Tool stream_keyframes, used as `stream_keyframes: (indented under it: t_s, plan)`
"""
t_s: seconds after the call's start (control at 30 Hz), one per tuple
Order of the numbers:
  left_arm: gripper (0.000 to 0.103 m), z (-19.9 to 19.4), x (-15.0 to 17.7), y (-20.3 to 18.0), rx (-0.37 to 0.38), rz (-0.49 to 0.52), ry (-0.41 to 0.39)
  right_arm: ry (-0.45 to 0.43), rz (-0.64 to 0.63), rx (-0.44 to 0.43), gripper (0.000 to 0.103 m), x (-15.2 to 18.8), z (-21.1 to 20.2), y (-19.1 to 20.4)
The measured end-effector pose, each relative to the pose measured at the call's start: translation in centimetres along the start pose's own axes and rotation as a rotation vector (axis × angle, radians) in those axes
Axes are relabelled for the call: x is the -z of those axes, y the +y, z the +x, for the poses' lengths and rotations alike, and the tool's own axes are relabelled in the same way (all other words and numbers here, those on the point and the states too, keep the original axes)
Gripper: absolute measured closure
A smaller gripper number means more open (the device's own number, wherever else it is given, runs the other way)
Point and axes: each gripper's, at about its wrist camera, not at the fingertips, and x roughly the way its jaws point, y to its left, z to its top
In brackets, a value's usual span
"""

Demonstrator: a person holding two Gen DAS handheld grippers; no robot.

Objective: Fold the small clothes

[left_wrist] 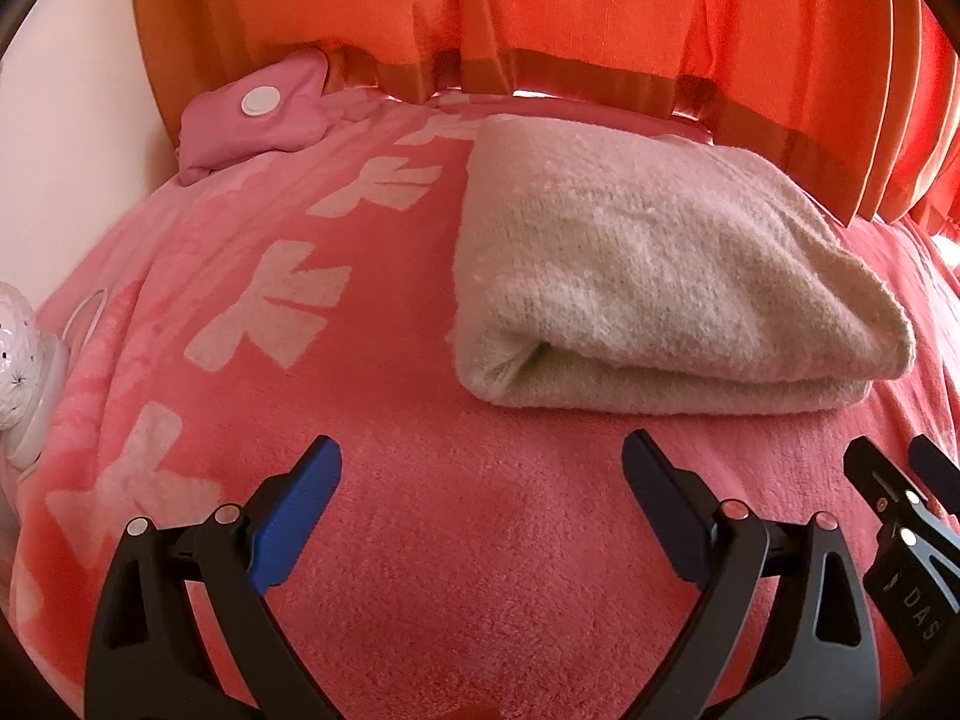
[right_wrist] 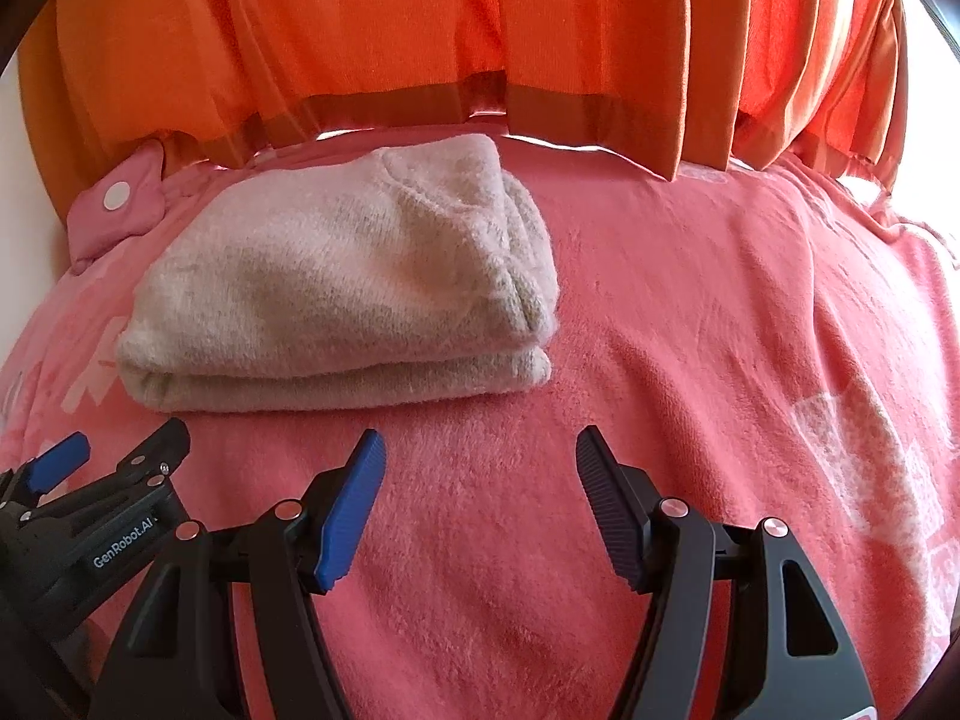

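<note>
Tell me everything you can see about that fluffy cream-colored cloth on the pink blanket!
The cream cloth looks like soft, fuzzy knit. It is folded into a thick bundle with stacked layers showing along its near edge. It lies flat on the pink blanket, below the orange curtain. Nothing grips it: the left gripper and right gripper are open, apart from it.

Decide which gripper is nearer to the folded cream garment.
Hard to call; about equal. The left gripper sits open just short of the folded cream garment, at its left half; the right gripper sits open just short of its right end.
</note>
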Motion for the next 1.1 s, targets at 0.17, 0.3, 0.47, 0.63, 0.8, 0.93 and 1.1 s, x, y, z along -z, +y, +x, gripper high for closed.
stream_keyframes:
  t_s: [0.17,0.3,0.47,0.63,0.8,0.93,1.1]
  plan:
    - [0.006,0.0,0.1,-0.2,-0.012,0.008,-0.005,0.002,0.006,0.004,0.039,0.1,0.0,0.2]
    - [0.005,-0.1,0.2,-0.3,-0.014,0.013,-0.009,0.004,0.004,0.005,0.039,0.3,0.0,0.3]
    - [0.005,0.2,0.5,-0.2,0.011,-0.002,0.008,0.008,0.004,0.007,0.039,0.5,0.0,0.4]
    - [0.005,0.1,0.6,-0.5,0.012,0.007,-0.001,0.009,0.003,0.008,0.039,0.6,0.0,0.5]
    - [0.005,0.1,0.6,-0.9,0.007,0.012,-0.003,0.009,0.002,0.009,0.039,0.7,0.0,0.6]
    - [0.005,0.0,0.5,-1.0,-0.008,0.004,-0.001,0.007,0.0,0.01,0.036,0.7,0.0,0.5]
    - [0.005,0.2,0.5,-1.0,-0.002,-0.001,0.008,0.003,-0.002,0.012,0.035,0.8,0.0,0.3]
